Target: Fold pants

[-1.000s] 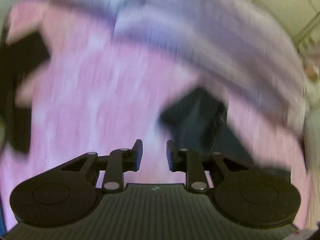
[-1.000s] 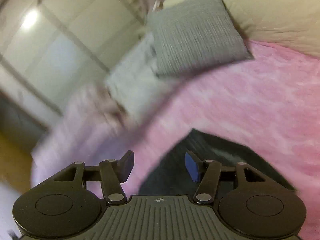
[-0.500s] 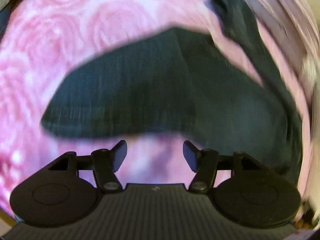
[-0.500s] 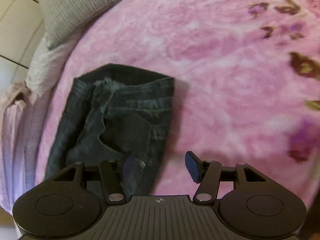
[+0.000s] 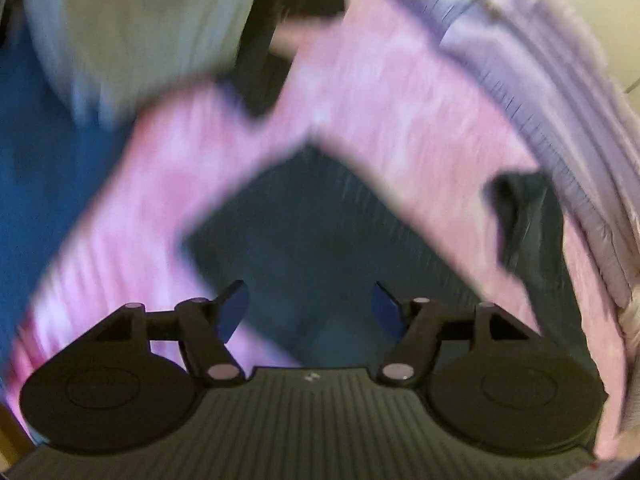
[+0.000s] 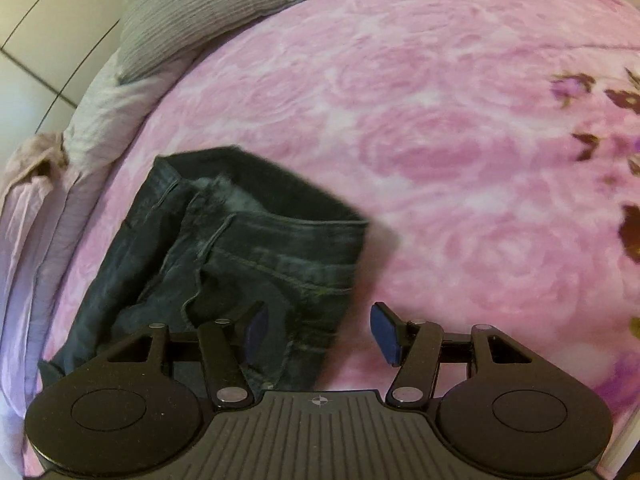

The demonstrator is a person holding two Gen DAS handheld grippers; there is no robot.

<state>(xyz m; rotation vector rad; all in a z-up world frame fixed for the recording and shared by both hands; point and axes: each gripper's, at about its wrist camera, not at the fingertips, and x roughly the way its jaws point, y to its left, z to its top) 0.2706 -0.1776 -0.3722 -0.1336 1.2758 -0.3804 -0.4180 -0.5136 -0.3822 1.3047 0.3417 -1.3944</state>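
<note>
Dark blue jeans (image 6: 240, 248) lie crumpled on a pink bedspread (image 6: 440, 120), waistband toward the far side, in the right wrist view. My right gripper (image 6: 318, 330) hovers open just above their near right edge, holding nothing. In the blurred left wrist view a dark pant leg (image 5: 320, 240) spreads across the pink bedspread (image 5: 400, 100), and my left gripper (image 5: 310, 310) stands open over it with nothing between its fingers. Another dark part of the pants (image 5: 516, 212) shows at the right.
A grey pillow (image 6: 192, 8) lies at the bed's far left corner, with a pale sheet (image 6: 100, 120) hanging along the left side. In the left wrist view, a person's light top (image 5: 132, 28) and blue clothing (image 5: 44, 160) fill the upper left.
The left wrist view has swung, so the pant leg now runs under the open fingers and the person appears. The right gripper has moved closer to the jeans' waist.
</note>
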